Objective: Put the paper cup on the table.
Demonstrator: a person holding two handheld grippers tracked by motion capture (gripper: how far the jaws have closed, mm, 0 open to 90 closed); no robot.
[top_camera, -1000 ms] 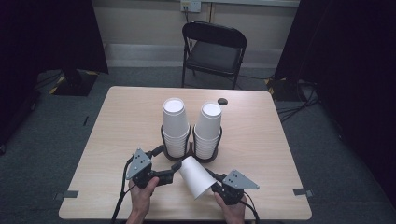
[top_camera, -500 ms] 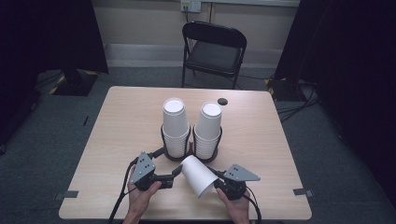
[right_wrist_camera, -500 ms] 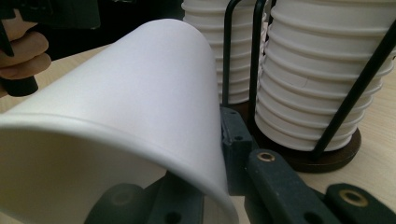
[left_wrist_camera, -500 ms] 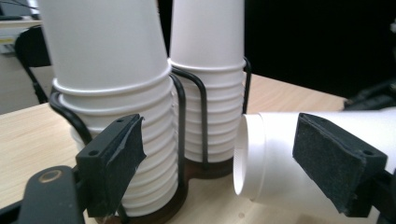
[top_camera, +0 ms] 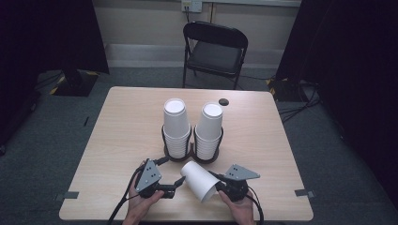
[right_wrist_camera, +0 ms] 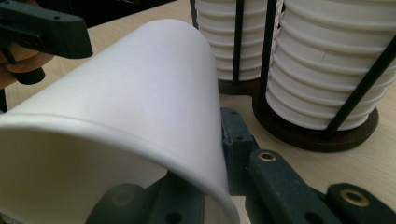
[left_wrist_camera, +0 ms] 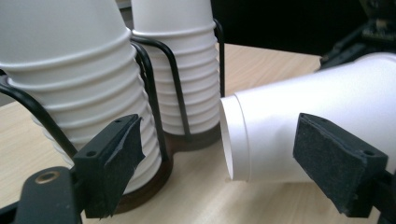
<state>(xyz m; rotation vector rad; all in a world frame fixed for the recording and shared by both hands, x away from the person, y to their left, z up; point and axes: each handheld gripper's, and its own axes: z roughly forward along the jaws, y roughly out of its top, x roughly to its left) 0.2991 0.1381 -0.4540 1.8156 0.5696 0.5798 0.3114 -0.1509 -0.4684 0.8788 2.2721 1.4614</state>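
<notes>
While the right gripper (top_camera: 218, 189) is still clenching its fingers on the rim of the white cup (top_camera: 199, 180), the left gripper (top_camera: 177, 184) is keeping its fingers released around the base, apparently not touching, so progress is pausing.

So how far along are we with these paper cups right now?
Done: two stacks of cups stand in the black wire holder. In hand: the right gripper is shut on the rim of one loose cup, held on its side. The left gripper is open at that cup's base, not yet gripping. Left: probably placing it on a stack.
</notes>
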